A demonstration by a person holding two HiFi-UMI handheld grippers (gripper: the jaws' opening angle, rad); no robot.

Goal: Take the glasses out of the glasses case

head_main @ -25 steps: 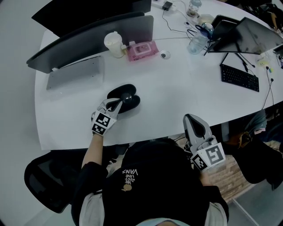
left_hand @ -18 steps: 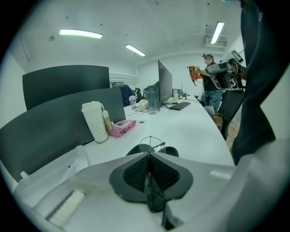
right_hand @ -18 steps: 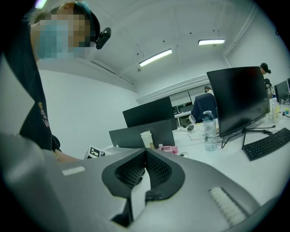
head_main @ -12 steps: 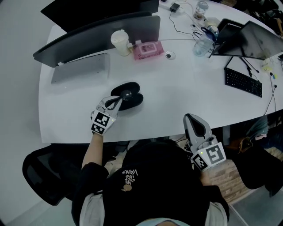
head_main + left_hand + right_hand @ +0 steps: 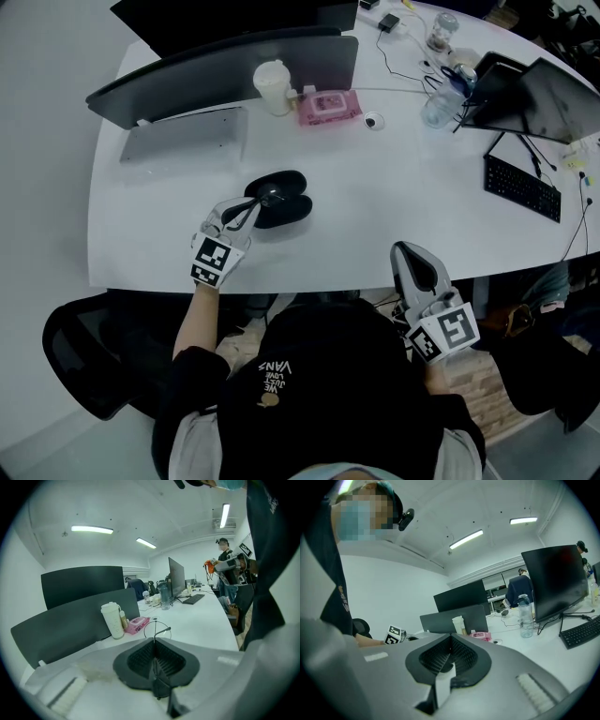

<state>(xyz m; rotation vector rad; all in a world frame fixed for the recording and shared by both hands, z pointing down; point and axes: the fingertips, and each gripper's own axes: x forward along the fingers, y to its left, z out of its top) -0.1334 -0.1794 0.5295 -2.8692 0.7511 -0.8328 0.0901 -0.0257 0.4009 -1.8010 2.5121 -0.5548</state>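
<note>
Thin dark wire is what I've got here: my left gripper [image 5: 246, 212] has its jaws pressed together on the glasses [image 5: 162, 632]. In the left gripper view, one round rim and a temple arm poke out just past the jaw tips, in the middle of the frame. The black glasses case [image 5: 281, 199] lies open on the white table [image 5: 375, 225] at the centre of the head view, just to the right of the left gripper's tips. From up here I can't tell whether the frame is clear of the case. My right gripper [image 5: 405, 253] hangs at the lower right, off the table's near edge. Its jaws are closed and empty, and the right gripper view shows the ribbed pads meeting. Further up the table, a white lidded cup [image 5: 273, 86] and a pink wipes pack [image 5: 329, 106] sit side by side in front of a dark curved monitor [image 5: 225, 56]. A black keyboard [image 5: 522, 187] lies out at the right.
</note>
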